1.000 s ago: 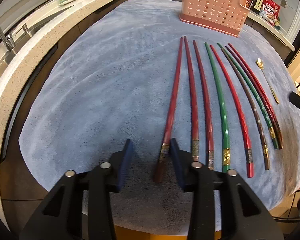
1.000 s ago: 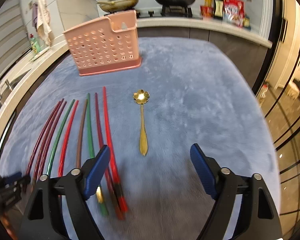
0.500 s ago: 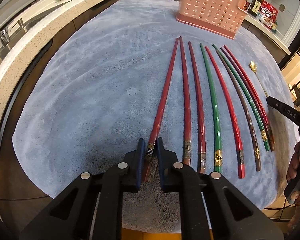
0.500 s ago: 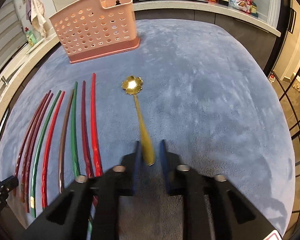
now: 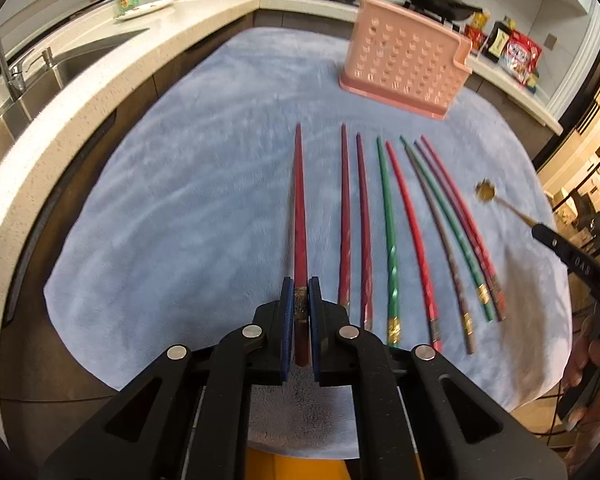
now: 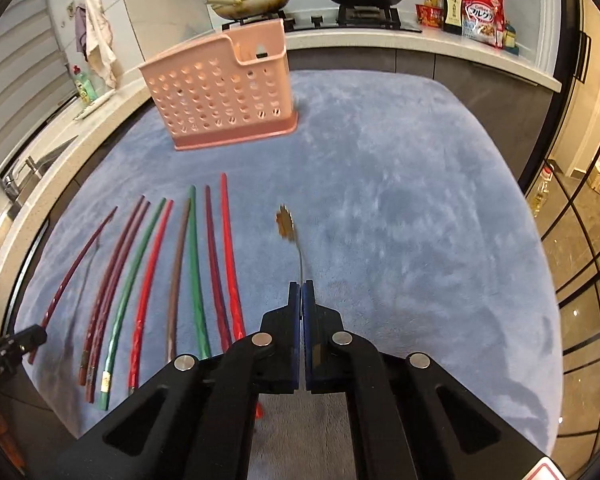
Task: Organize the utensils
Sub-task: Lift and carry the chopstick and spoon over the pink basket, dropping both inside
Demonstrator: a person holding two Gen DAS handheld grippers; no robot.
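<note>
Left wrist view: the left gripper (image 5: 299,312) is clenched on the butt end of a dark red chopstick (image 5: 299,216), its blue pads pressed to either side of the gold band — the jaws have just been closing, and the stick lies between them. That chopstick points away toward the far edge of the blue cloth (image 5: 172,208) and appears lifted clear of it, set apart from the row of chopsticks (image 5: 404,232) lying side by side on the cloth toward its right edge: red, maroon, green and brown ones, tips toward the pink basket (image 5: 406,66). The basket stands upright near the cloth's far edge. At the right edge of the cloth the gold spoon (image 5: 486,191) hangs in the air from the tip of the right gripper (image 5: 540,233), with a person's hand (image 5: 592,372) below it at the picture's edge.

Right wrist view shows the right gripper (image 6: 301,292) gripping the spoon (image 6: 286,222) by the end of its handle — these jaws too have just been closing, and only the thin handle separates the pads. The spoon's flower-shaped bowl is raised above the cloth (image 6: 400,208) and blurred. To its left lies the row of chopsticks (image 6: 180,264); the left gripper (image 6: 36,336) holds its stick (image 6: 82,256) at the near left corner of the cloth. The basket (image 6: 220,92) stands beyond the row.
</note>
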